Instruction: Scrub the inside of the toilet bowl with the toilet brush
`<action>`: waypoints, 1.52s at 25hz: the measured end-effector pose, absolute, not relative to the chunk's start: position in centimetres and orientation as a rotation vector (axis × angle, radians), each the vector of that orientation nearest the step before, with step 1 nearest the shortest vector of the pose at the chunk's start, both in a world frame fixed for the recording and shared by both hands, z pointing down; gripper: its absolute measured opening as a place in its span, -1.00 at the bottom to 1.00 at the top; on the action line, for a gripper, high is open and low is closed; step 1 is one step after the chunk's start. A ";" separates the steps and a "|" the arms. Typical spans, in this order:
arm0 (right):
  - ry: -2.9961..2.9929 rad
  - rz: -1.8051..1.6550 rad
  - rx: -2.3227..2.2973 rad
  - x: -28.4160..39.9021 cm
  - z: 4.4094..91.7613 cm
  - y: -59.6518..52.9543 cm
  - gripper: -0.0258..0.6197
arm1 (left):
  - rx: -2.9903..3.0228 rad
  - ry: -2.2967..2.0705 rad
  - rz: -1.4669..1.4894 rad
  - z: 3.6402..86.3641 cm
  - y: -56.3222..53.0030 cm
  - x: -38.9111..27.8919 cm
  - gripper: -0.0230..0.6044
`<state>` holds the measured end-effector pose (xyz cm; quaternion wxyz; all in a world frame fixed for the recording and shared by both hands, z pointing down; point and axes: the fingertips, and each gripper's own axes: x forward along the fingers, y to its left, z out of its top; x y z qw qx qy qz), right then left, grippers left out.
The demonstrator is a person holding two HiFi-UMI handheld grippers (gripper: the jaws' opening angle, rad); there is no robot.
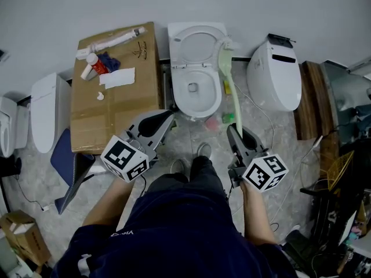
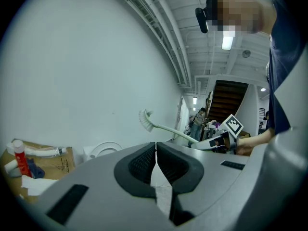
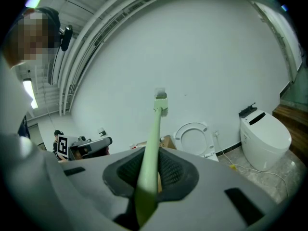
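A white toilet stands against the wall with its lid up and its bowl uncovered. My right gripper is shut on the handle of a pale green toilet brush. The brush head is raised over the toilet's right side, outside the bowl. In the right gripper view the handle runs out from between the jaws to the bristles, with the toilet beyond. My left gripper hovers left of the bowl's front. It is shut with nothing between its pads.
A cardboard box left of the toilet carries bottles and paper. A second white toilet stands to the right, with a cable on the floor. More white ceramic pieces lie at the left. The person's feet stand just before the bowl.
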<state>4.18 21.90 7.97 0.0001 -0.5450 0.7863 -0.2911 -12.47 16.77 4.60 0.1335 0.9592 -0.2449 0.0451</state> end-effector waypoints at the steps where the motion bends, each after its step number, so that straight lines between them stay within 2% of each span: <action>1: 2.471 -0.914 -1.711 4.3 8.0 21.8 -0.74 | 2.783 -0.712 0.128 4.5 16.7 -12.4 -0.81; 13: 2.494 -0.907 -1.649 6.6 8.6 17.4 -0.74 | 2.779 -0.759 0.145 5.0 13.3 -9.8 -0.81; 38: 2.623 -1.071 -1.477 20.7 13.8 2.9 -0.74 | 2.660 -0.942 0.288 8.7 0.2 3.6 -0.81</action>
